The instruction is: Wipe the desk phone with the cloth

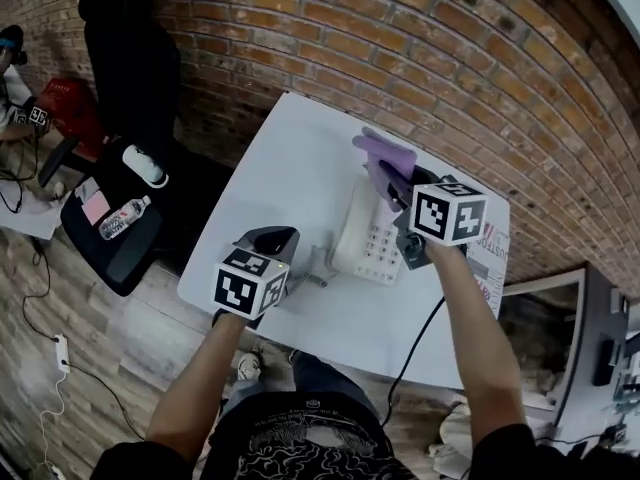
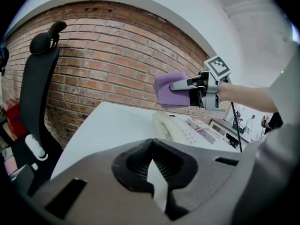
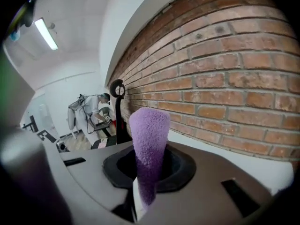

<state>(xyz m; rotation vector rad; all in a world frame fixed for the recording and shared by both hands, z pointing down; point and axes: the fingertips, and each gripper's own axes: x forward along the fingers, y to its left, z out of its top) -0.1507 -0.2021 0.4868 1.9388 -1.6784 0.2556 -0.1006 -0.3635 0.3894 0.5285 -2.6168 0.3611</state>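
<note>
Right claw (image 1: 396,183) clamped on purple cloth (image 1: 386,154), held in the air above desk phone (image 1: 366,240) on white bench (image 1: 270,158). Left claw (image 1: 276,240) closed, empty, beside phone. Wiping looks not yet begun; next, lower cloth onto phone.

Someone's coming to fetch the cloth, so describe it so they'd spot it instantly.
Find the white table against the brick wall; a cream desk phone sits toward its right end. Just above the phone, the right gripper holds the cloth in its shut jaws: purple and fuzzy, unlike the hard pale phone below.
</note>
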